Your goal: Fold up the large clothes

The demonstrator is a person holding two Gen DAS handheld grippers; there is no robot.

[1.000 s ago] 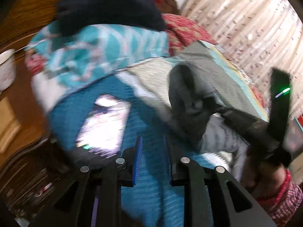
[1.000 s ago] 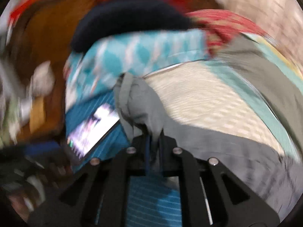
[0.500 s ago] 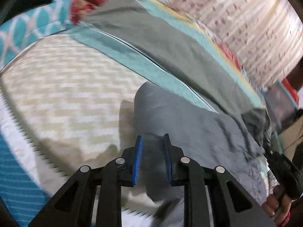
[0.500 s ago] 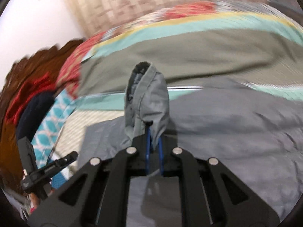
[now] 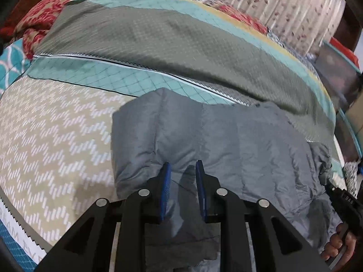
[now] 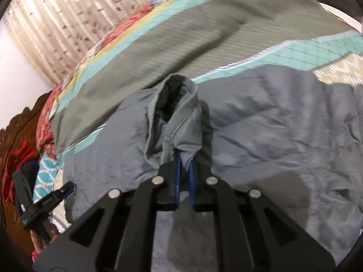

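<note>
A large grey padded jacket point(image 5: 215, 136) lies spread on a patterned bedspread point(image 5: 56, 136). My left gripper point(image 5: 181, 167) is open, its blue pads just above the jacket's near edge, holding nothing. My right gripper point(image 6: 184, 158) is shut on a bunched fold of the grey jacket point(image 6: 272, 136), which sticks up past the fingertips with a dark opening at its top. The right gripper also shows at the left wrist view's right edge point(image 5: 340, 201), held by a hand. The left gripper shows at the right wrist view's lower left point(image 6: 45, 201).
The bedspread has beige zigzag, teal and olive bands point(image 5: 158, 34). A red floral pillow point(image 5: 38, 22) lies at its far left. A pale curtain point(image 5: 283, 4) hangs behind the bed. A wooden headboard point(image 6: 18, 131) stands at the left of the right wrist view.
Both grippers swung from the headboard end, away from the phone and pillows, to over the jacket. The right gripper carried its grey fold along. The left gripper stayed open and came down near the jacket's edge.
</note>
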